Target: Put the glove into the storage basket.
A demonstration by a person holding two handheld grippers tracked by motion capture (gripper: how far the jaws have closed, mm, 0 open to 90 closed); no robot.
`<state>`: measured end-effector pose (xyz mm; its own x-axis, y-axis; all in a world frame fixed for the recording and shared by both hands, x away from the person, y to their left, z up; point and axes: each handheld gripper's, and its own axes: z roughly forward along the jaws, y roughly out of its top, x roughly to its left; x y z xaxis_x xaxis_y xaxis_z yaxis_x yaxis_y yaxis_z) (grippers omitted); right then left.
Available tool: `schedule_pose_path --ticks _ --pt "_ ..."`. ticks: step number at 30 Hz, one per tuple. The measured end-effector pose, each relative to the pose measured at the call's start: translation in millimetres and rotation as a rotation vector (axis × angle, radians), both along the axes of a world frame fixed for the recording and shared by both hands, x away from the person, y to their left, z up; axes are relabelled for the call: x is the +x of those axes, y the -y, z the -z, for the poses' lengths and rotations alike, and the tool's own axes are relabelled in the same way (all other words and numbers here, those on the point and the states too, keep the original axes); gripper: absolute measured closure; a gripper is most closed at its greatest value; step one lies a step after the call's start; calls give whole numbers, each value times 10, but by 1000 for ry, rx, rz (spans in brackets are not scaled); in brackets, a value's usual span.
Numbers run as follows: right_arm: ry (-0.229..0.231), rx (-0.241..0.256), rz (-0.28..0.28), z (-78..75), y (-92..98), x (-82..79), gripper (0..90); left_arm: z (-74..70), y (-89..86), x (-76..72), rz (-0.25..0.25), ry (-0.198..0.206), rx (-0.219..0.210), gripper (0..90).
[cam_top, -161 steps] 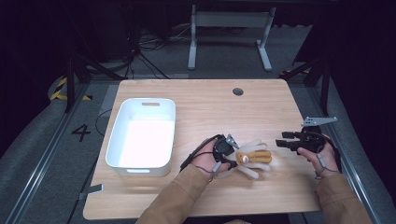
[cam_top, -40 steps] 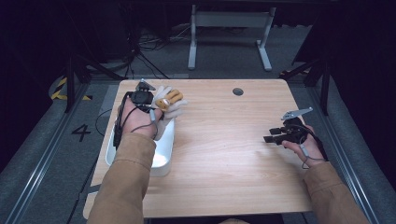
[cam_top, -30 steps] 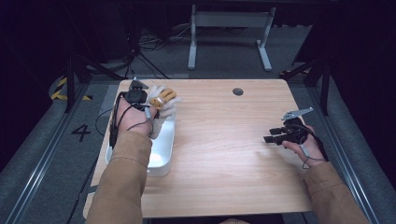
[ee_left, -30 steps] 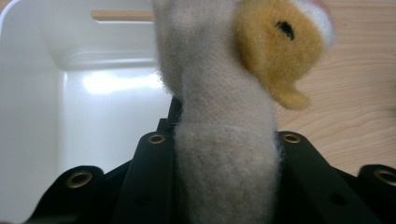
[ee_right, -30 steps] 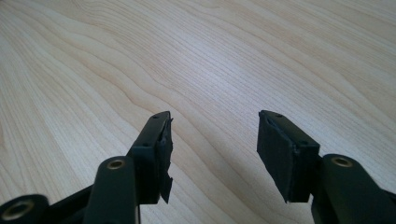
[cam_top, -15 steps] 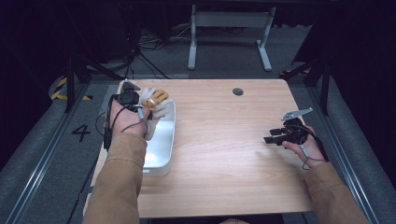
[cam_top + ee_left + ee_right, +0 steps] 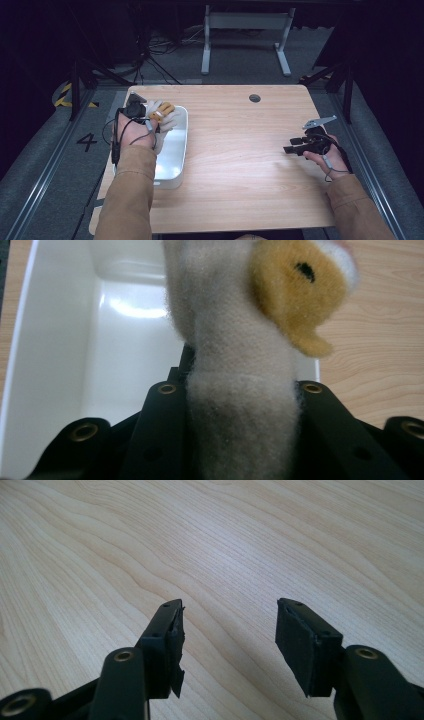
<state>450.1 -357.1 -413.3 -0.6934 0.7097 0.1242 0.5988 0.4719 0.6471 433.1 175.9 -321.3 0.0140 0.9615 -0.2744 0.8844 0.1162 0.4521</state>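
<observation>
The plush toy (image 7: 240, 365) is judged light, soft and squashy: the pile is seen dented where it is squeezed, so it should be non-fragile and not slippery (fuzzy fabric grips well). A hold across a narrow limb or the body is advised, as is done now; a bulky part would bulge out of the jaws.

Cream-white fleece is seen, with a tan-orange patch bearing a small black mark (an eye, probably); what creature it is cannot be told.

The toy is pinched by the left gripper (image 7: 142, 114), jaws pressed onto a cream limb, and is held above the far end of the white bin (image 7: 172, 165), at the table's (image 7: 250, 165) left side. Whether the bin floor is touched cannot be told.

The right gripper (image 7: 227, 630) is held spread, nothing between the jaws, low over bare wood at the right.
</observation>
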Motion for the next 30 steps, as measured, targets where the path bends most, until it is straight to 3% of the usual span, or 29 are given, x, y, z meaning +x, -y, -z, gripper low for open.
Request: schedule_pose_path --ticks 20,30 --pt "-6 -4 0 17 3 7 454 367 -30 38 -8 -32 -24 703" --pt "-11 -5 2 30 10 12 452 605 -31 53 -11 -66 -36 702"
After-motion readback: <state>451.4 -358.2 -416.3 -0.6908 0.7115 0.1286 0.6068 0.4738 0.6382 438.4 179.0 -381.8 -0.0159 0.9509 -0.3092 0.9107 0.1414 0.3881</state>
